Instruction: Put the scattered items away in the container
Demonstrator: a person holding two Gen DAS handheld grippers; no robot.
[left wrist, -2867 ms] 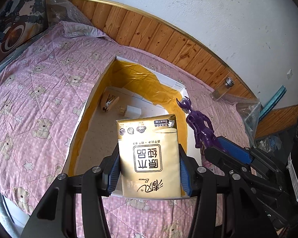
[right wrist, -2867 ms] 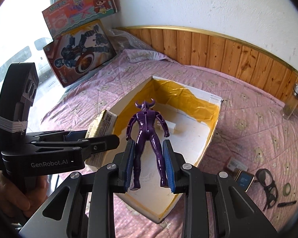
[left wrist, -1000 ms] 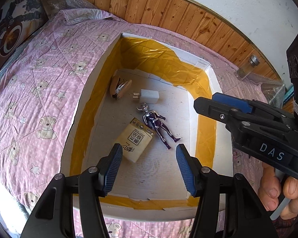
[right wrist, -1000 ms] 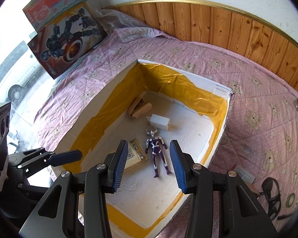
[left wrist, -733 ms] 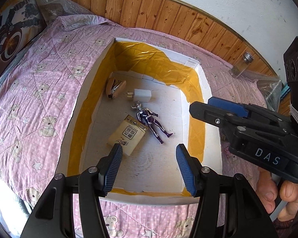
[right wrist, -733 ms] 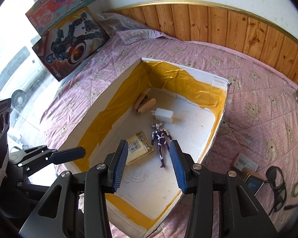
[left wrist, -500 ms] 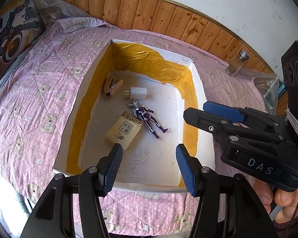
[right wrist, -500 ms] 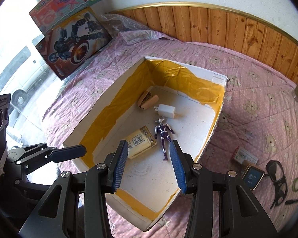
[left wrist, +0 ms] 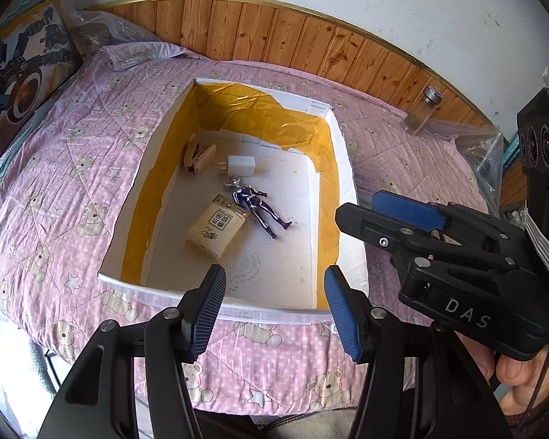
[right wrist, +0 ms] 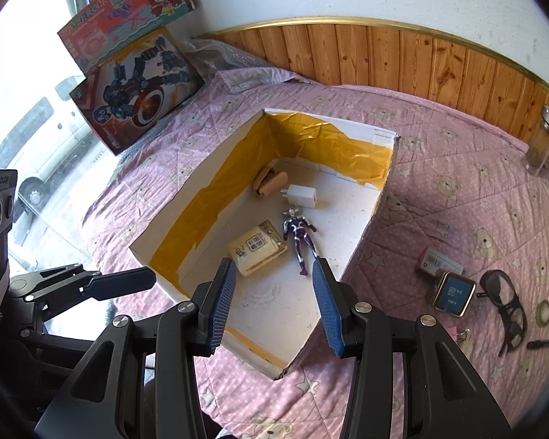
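A white box lined with yellow tape [left wrist: 347, 197] [right wrist: 186, 197] lies on the pink bed. Inside lie a gold tissue pack [left wrist: 216, 227] [right wrist: 257, 248], a purple figure [left wrist: 257, 205] [right wrist: 300, 236], a white charger [left wrist: 241, 165] [right wrist: 302, 196] and a tan stapler [left wrist: 197, 153] [right wrist: 269, 182]. My left gripper [left wrist: 272, 296] hovers open and empty above the box's near wall. My right gripper [right wrist: 274, 289] is open and empty over the box's near corner. On the quilt to the right lie a small box [right wrist: 437, 261], a blue-faced device [right wrist: 454, 292], dark glasses [right wrist: 505, 303], a tape ring [right wrist: 543, 310] and a pen [right wrist: 543, 344].
A glass shaker jar [left wrist: 422, 109] [right wrist: 541, 142] stands by the wooden wall panel. Toy boxes [right wrist: 139, 84] lean at the bed's far left. A person's hand [left wrist: 523, 376] holds the right gripper's handle. Bubble wrap [left wrist: 483, 153] lies at the right edge.
Both grippers let go of the tissue pack and the purple figure, which now lie in the box. Both have since drawn back and up from the box, still open.
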